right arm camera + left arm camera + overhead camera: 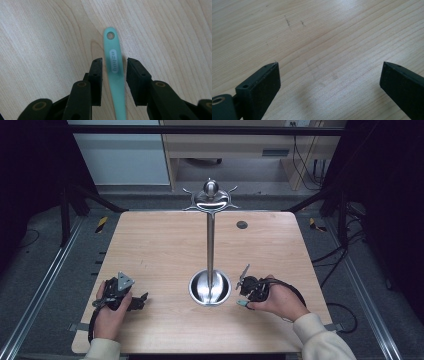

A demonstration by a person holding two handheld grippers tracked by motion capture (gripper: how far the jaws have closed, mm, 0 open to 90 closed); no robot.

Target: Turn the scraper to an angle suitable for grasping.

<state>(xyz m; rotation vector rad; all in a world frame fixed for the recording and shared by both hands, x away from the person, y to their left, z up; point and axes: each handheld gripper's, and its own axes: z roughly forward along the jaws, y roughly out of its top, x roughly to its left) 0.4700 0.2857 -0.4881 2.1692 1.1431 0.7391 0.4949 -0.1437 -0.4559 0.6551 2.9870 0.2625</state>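
A teal plastic handle (113,47), with a hole at its tip and an oval logo, lies on the wooden table (40,37) between the jaws of my right gripper (115,61). A gap shows on each side of the handle, so the pads do not press on it and the gripper is open. In the high view the handle's teal end (242,303) peeks out below the right gripper (246,297), just right of the stand's base. My left gripper (329,77) stands wide open over bare wood, and it is at the table's front left (136,301).
A tall metal stand (210,245) rises from a round shiny base (210,289) at the table's middle front, with curved hooks and a ball at its top (210,197). A small dark round cap (242,225) sits in the table's far right part.
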